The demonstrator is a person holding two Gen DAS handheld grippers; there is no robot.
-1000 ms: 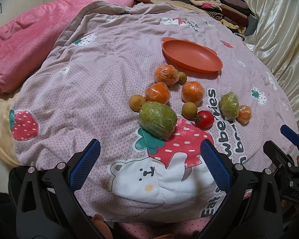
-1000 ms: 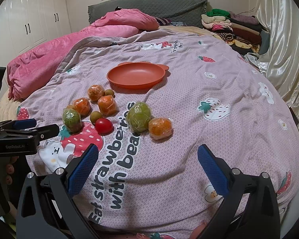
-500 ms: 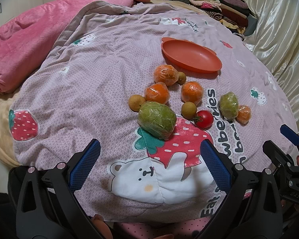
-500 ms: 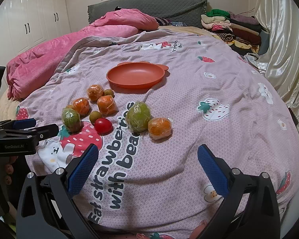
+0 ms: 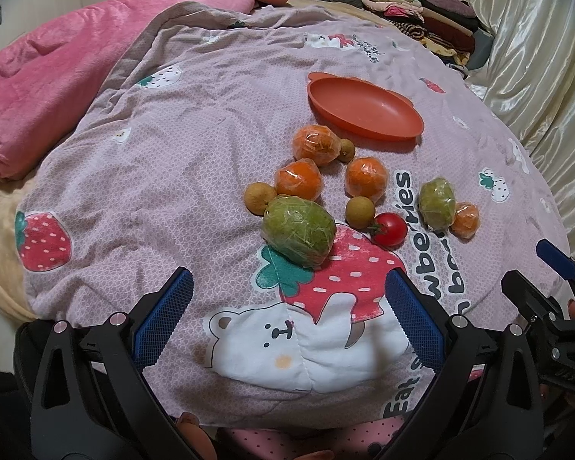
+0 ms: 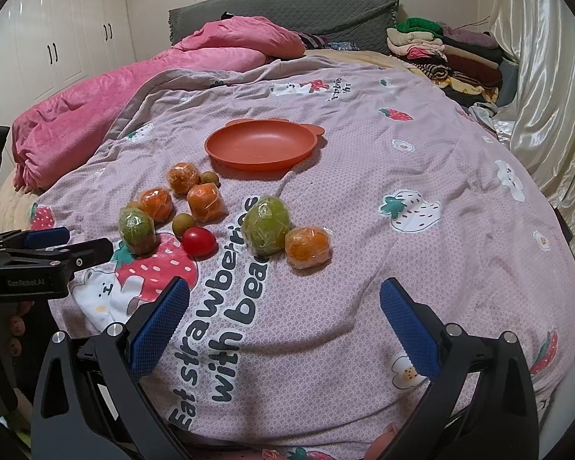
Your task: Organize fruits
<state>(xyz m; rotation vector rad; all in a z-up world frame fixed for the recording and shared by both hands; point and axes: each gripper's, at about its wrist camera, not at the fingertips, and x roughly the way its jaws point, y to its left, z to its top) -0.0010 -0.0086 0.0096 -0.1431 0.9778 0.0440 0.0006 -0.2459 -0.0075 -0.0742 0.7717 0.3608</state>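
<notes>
Several fruits lie on a pink strawberry-print quilt (image 5: pixel 172 176): wrapped oranges (image 5: pixel 298 179), a wrapped green fruit (image 5: pixel 299 230), a second green one (image 6: pixel 266 224), small brown longans (image 5: pixel 359 211) and a red tomato (image 5: pixel 390 229). An empty orange plate (image 6: pixel 258 147) sits behind them, also in the left wrist view (image 5: pixel 364 105). My left gripper (image 5: pixel 287 306) is open and empty, just short of the green fruit. My right gripper (image 6: pixel 283 314) is open and empty, short of the wrapped orange (image 6: pixel 307 247).
A pink blanket (image 6: pixel 134 88) is bunched at the far left. Folded clothes (image 6: pixel 441 53) are stacked at the back right. A shiny cream curtain (image 6: pixel 548 96) runs along the right side. The quilt's front edge drops away just under both grippers.
Both grippers have stayed open and almost still; the view has shifted only slightly. No fruit has moved.
</notes>
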